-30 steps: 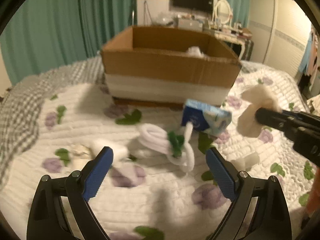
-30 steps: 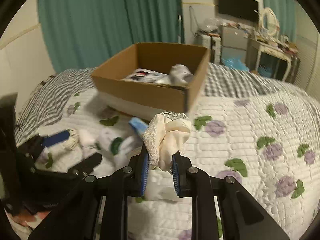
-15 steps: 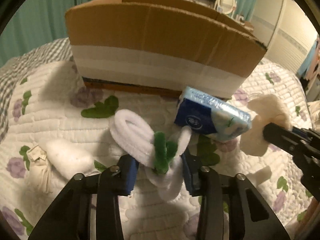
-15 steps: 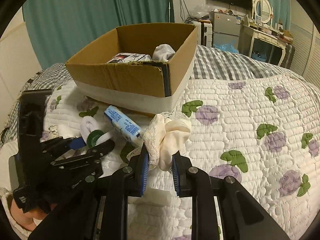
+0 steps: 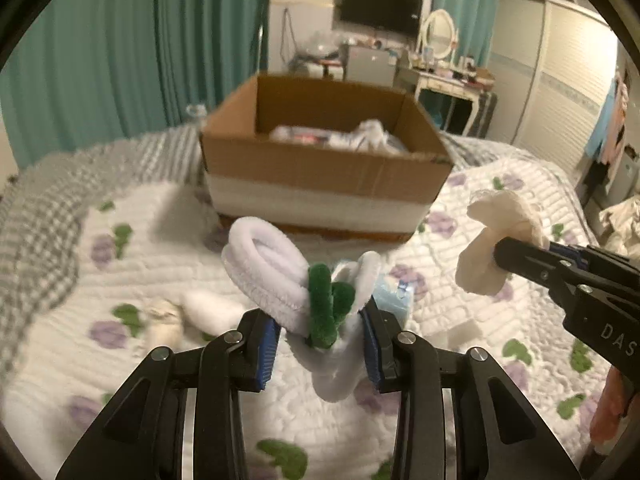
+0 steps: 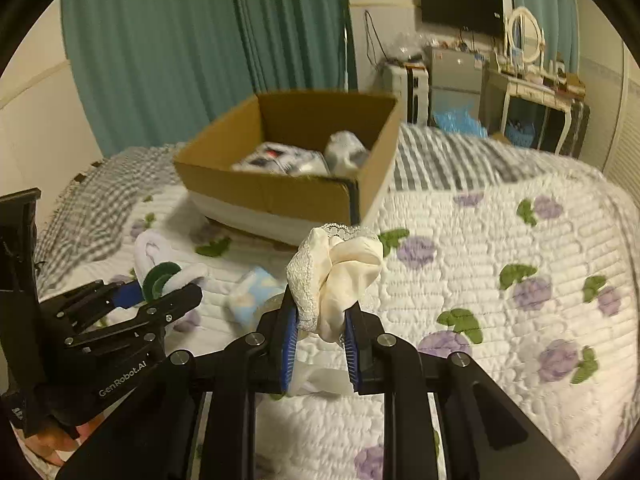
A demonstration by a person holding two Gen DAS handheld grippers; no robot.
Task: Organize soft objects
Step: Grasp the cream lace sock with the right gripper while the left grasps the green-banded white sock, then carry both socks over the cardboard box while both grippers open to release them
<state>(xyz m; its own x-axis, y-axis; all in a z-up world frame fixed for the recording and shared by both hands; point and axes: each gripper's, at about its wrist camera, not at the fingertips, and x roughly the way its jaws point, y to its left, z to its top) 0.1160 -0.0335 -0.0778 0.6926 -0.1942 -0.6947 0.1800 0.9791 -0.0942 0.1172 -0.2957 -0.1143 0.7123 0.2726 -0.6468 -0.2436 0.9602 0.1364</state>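
My left gripper [image 5: 320, 344] is shut on a white fuzzy bundle with a green band [image 5: 296, 280], held above the quilt; it also shows in the right wrist view [image 6: 160, 276]. My right gripper [image 6: 318, 340] is shut on a cream lace-edged cloth [image 6: 336, 272], which also shows at the right of the left wrist view [image 5: 496, 240]. An open cardboard box [image 5: 324, 168] with soft items inside stands ahead on the bed; it also shows in the right wrist view [image 6: 280, 196].
A blue tissue pack [image 6: 252, 292] lies on the flowered quilt [image 6: 500, 280] below the grippers. Two small white bundles [image 5: 188, 312] lie at the left. A dresser and mirror [image 5: 436, 40] stand behind the bed.
My left gripper closed on the white and green bundle and lifted it off the quilt. The right gripper kept hold of the cream cloth and rose slightly.
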